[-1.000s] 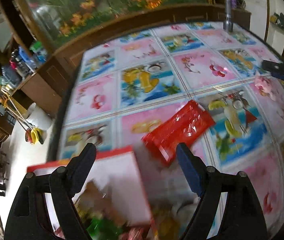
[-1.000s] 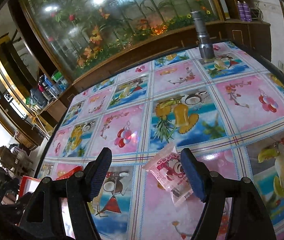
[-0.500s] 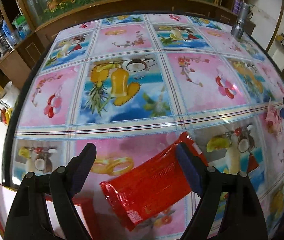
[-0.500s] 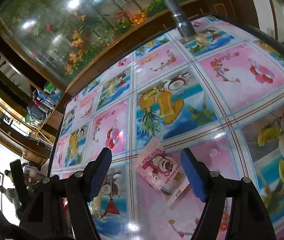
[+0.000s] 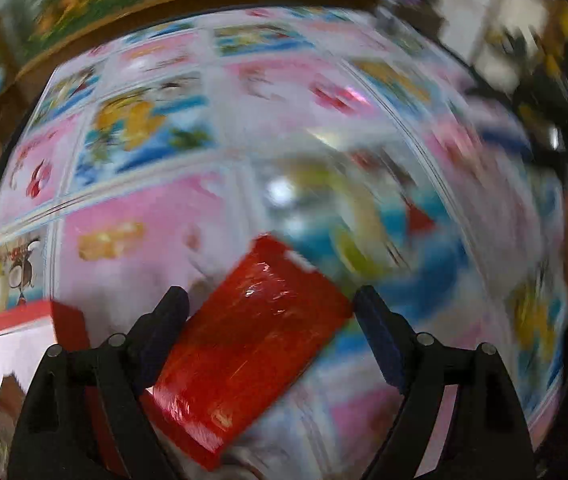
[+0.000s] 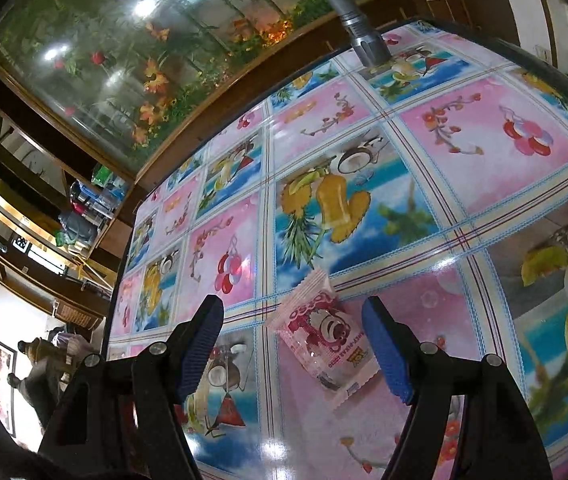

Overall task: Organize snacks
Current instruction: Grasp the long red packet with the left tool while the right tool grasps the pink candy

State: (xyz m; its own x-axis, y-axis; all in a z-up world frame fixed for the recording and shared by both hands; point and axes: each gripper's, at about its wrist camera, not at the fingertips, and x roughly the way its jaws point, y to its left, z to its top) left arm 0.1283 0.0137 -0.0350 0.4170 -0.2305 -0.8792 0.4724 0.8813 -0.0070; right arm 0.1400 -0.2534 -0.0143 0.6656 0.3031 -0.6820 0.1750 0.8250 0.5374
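Note:
A red foil snack packet (image 5: 251,332) lies slanted on the fruit-print tablecloth (image 5: 131,264). My left gripper (image 5: 269,296) hovers just over it, pointing steeply down. Its jaws are opening, and the packet lies between them with neither pad pressing on it. This view is blurred. In the right wrist view, a small pink snack packet with a bear print (image 6: 324,336) lies flat on the cloth. My right gripper (image 6: 292,306) stands open around it, fingers wide on either side and clear of it.
A red-rimmed white box (image 5: 7,344) sits at the lower left of the left wrist view, beside the red packet. A grey metal flashlight (image 6: 358,24) stands upright at the table's far edge. Behind that edge runs a wooden cabinet with a flower mural.
My left gripper has come down and closer over the red packet, which now fills the gap between its fingers; the box is back in view. The right view has rolled slightly.

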